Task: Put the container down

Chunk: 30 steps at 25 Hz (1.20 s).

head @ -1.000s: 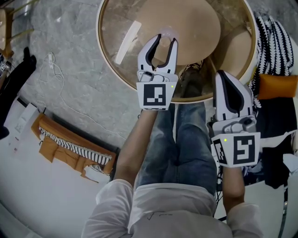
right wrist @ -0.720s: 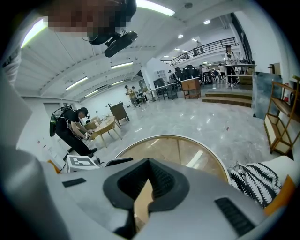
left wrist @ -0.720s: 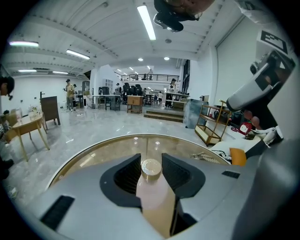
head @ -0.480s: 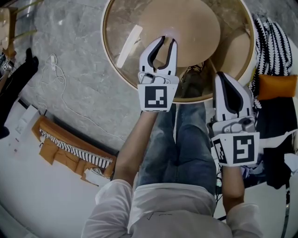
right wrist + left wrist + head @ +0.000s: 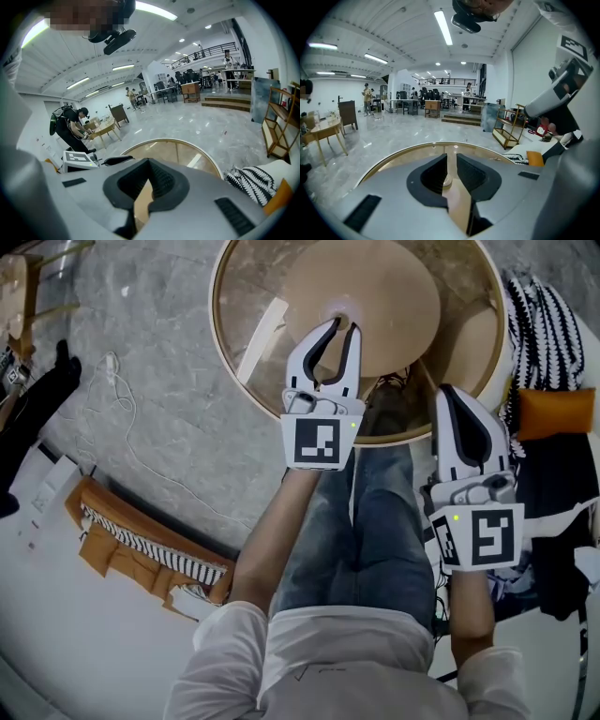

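Note:
A small clear round container [image 5: 336,307] stands on the round glass table [image 5: 253,287], just past the tips of my left gripper [image 5: 342,326]. In the left gripper view it shows small and pale through the gap [image 5: 447,180], beyond the pads and untouched by them. The left gripper [image 5: 452,157] has its jaws closing, a narrow gap still between them and nothing gripped. My right gripper [image 5: 448,395] hangs shut at the table's near right edge, over the person's lap. Seen in its own view, the right gripper [image 5: 149,161] has its pads meeting on nothing.
The table has a wooden rim [image 5: 393,157] and a cone-shaped base under the glass. A white strip [image 5: 262,326] shows at the glass's left part. A black-and-white striped cloth [image 5: 548,324] and an orange cushion [image 5: 553,413] lie to the right. A cable [image 5: 117,390] trails on the floor at left.
The left gripper's jaws have narrowed from wide apart to a slim gap and drawn back slightly; the container stays on the glass. The right gripper has not moved.

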{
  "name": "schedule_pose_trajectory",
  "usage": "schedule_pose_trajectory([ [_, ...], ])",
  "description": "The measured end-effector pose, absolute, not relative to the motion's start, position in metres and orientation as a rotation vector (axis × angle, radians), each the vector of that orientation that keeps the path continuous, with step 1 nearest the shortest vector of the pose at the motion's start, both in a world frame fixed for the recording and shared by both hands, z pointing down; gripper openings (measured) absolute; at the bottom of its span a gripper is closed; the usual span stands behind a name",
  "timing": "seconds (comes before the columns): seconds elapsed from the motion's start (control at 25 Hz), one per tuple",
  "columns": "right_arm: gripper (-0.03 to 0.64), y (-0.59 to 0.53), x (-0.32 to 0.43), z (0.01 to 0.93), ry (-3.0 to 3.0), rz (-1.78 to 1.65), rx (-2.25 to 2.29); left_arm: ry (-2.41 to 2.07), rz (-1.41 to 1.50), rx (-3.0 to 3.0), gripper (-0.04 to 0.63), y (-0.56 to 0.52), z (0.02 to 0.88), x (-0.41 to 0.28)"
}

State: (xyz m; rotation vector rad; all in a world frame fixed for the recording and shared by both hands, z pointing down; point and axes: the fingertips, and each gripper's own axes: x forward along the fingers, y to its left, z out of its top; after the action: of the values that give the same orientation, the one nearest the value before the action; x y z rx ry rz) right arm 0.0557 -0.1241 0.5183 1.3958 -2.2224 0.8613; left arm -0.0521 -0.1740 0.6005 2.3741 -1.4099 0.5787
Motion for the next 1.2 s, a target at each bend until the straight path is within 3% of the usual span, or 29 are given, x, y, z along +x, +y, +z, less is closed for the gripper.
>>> schedule_pose_trajectory([
  [1.2, 0.015, -0.138, 0.058, 0.430, -2.289, 0.655, 1.349, -1.364, 0.436, 2.371, 0.018, -0.160, 0.470, -0.041],
])
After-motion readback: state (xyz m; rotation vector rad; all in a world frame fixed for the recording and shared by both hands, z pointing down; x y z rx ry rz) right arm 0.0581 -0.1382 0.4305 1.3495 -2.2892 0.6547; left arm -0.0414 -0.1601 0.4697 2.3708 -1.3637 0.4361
